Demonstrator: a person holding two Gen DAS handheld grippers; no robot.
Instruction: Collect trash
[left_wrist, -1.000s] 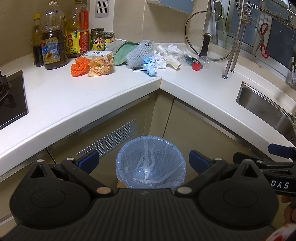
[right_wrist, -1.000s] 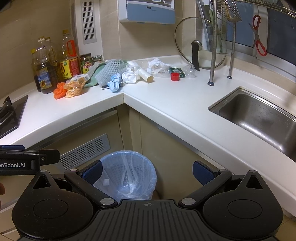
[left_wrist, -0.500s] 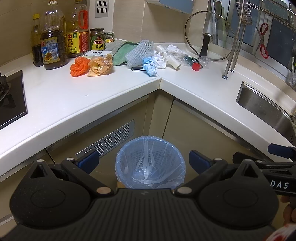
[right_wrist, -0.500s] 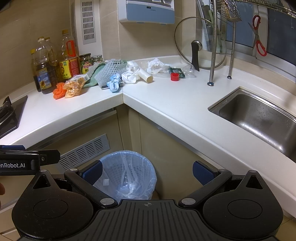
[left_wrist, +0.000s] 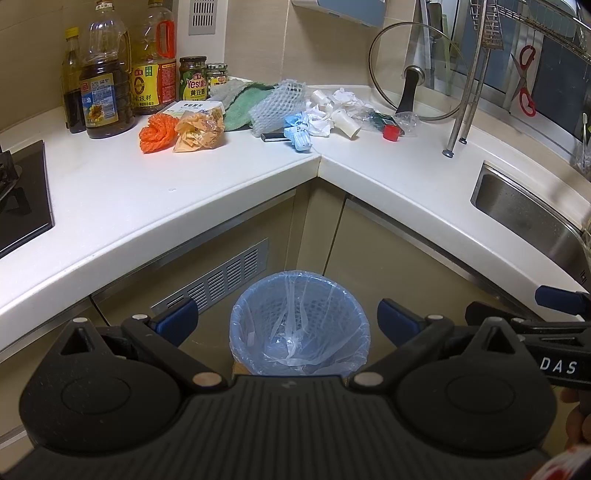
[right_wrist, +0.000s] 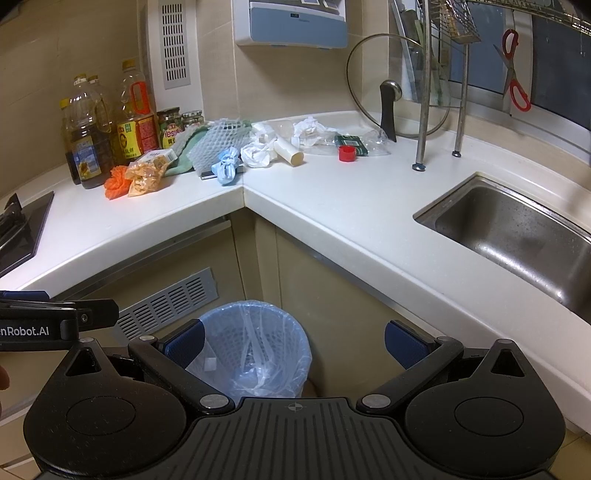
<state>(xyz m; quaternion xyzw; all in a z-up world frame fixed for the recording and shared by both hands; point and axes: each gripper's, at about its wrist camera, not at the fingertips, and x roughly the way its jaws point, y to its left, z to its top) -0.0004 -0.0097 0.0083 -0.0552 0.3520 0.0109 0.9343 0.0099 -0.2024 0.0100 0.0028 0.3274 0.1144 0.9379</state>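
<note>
Nothing has moved since 1 s ago: left claw (left_wrist: 286, 319) & right claw (right_wrist: 293, 341) both stay wide, empty, above the lined bin (left_wrist: 299, 323). Trash, incl. blue wad (right_wrist: 226, 169) & red cap (right_wrist: 347, 153), sits at table (right_wrist: 332, 206) corner.

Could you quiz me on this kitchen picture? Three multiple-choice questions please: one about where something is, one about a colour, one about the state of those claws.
1. Where is the bin?
A. On the floor by the corner cabinets
B. In the sink
C. On the stove

2. What colour is the bottle cap on the counter?
A. Green
B. Red
C. Yellow

3. How are the left claw and right claw?
A. Both shut on trash
B. One open, one shut
C. Both open and holding nothing

Answers:
1 A, it stands below the counter corner.
2 B, it is plainly red.
3 C, the blue pads stand wide apart with only the bin seen between.
</note>
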